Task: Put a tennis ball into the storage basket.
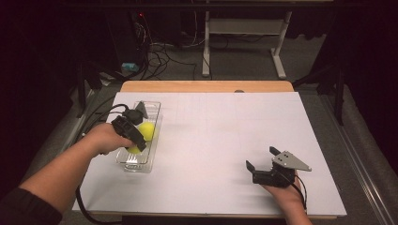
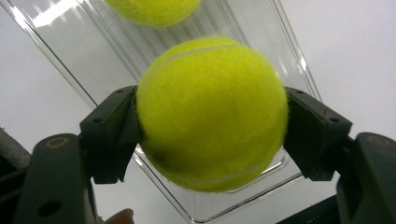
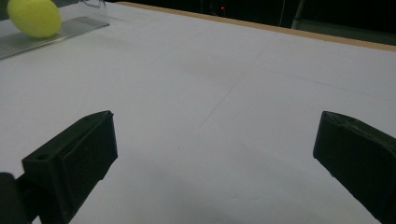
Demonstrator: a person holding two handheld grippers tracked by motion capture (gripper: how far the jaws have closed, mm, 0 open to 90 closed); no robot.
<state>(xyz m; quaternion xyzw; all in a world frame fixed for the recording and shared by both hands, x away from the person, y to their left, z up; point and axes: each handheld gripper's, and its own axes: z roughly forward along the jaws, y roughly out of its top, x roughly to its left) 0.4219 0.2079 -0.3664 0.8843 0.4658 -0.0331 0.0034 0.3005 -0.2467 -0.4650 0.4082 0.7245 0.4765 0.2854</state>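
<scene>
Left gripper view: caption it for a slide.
Left gripper clamps a yellow tennis ball above a clear plastic tray holding a second ball.

The left tool (image 2: 212, 126) clamps a tennis ball (image 2: 212, 112) above a clear tray (image 2: 93, 51).

A: Light falls from above onto the white bench (image 1: 225, 140); the room behind sits almost black.

B: The clear tray (image 2: 84, 60) throws bright glare streaks in the left gripper view. The right gripper view is dim, its near fingers (image 3: 79, 158) soft and unfocused, the table edge bowed.
</scene>
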